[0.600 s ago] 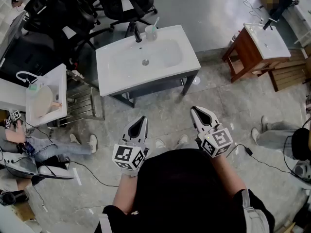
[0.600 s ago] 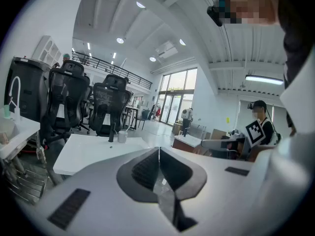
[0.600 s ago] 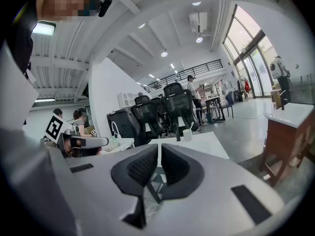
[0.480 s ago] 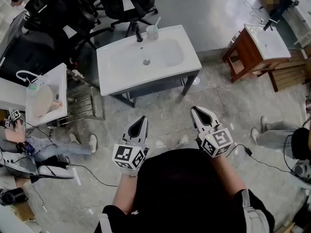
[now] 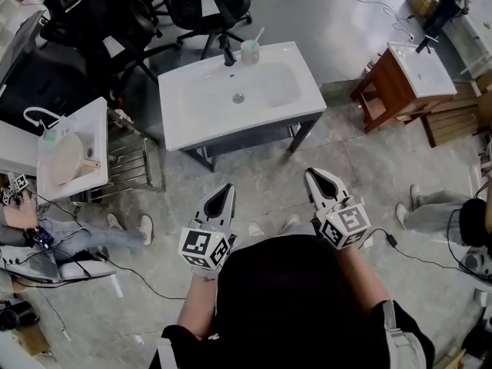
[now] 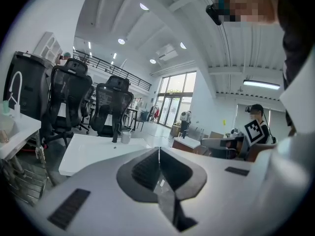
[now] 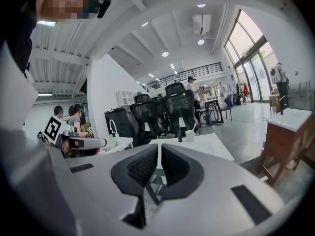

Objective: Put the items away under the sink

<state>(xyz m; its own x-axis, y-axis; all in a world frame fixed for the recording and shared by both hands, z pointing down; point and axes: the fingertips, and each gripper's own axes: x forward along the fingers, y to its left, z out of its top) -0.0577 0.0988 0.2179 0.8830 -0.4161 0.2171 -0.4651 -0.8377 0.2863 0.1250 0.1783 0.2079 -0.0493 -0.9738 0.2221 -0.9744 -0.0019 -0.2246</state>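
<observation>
Evidently with no reach begun, the left gripper [image 5: 222, 191] and right gripper [image 5: 316, 177] are held at the body, fingers [image 6: 144, 169] pressed together empty, well apart from the pale toothbrush cup [image 5: 250, 51] on the back rim of the white rectangular sink [image 5: 188, 110].

Black office chairs [image 5: 84, 14], wooden washstand [image 5: 388, 92], chrome rack [image 5: 129, 167]

Lab-like open office: freestanding sinks [image 5: 234, 91], office chairs [image 5: 207, 2], floor cables [image 5: 137, 271].
</observation>
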